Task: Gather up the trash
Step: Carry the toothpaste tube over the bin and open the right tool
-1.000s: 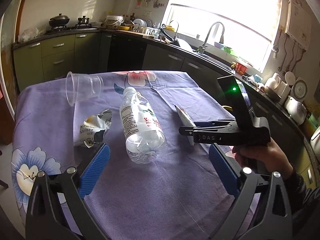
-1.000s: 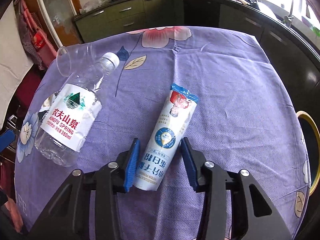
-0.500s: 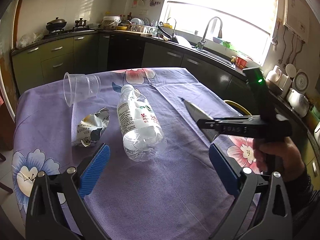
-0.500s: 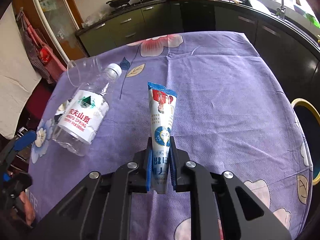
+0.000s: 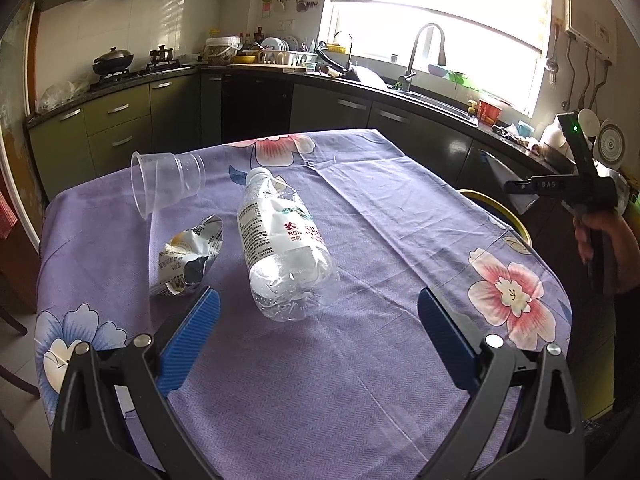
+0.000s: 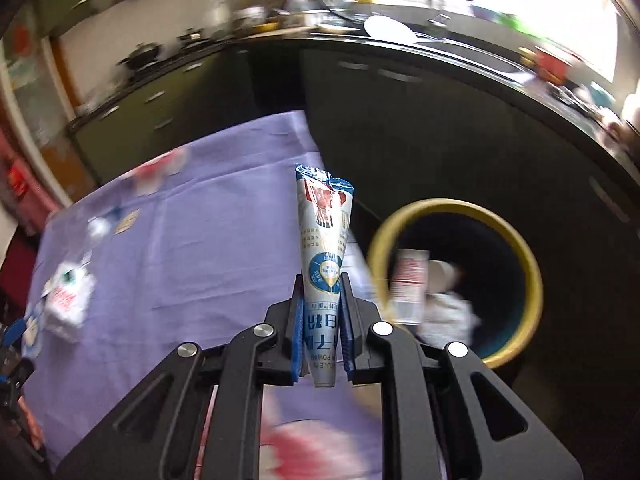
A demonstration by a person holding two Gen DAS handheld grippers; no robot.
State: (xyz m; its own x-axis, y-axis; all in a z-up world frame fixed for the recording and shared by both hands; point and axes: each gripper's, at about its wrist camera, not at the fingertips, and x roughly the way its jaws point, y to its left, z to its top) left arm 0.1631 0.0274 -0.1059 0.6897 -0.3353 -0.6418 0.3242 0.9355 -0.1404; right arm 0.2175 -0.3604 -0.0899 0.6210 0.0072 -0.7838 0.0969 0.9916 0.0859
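Observation:
My right gripper (image 6: pixel 322 292) is shut on a white and blue cone-shaped wrapper (image 6: pixel 325 236) and holds it in the air past the table's right edge, beside a yellow-rimmed bin (image 6: pixel 532 264) with trash inside. In the left wrist view the right gripper (image 5: pixel 560 186) hangs at the far right above the bin's rim (image 5: pixel 500 210). My left gripper (image 5: pixel 318 334) is open and empty, low over the purple cloth, just in front of a crushed clear water bottle (image 5: pixel 280 244). A crumpled silver packet (image 5: pixel 188 256) and a clear plastic cup (image 5: pixel 166 180) on its side lie to the left.
The table (image 5: pixel 360 380) carries a purple flowered cloth. Dark kitchen cabinets and a counter with a sink (image 5: pixel 424 92) run behind and to the right. A stove with a pot (image 5: pixel 112 62) stands at the back left.
My right gripper closed on the cone wrapper, lifted it off the table and carried it right, out over the bin. My left gripper stayed open in front of the bottle.

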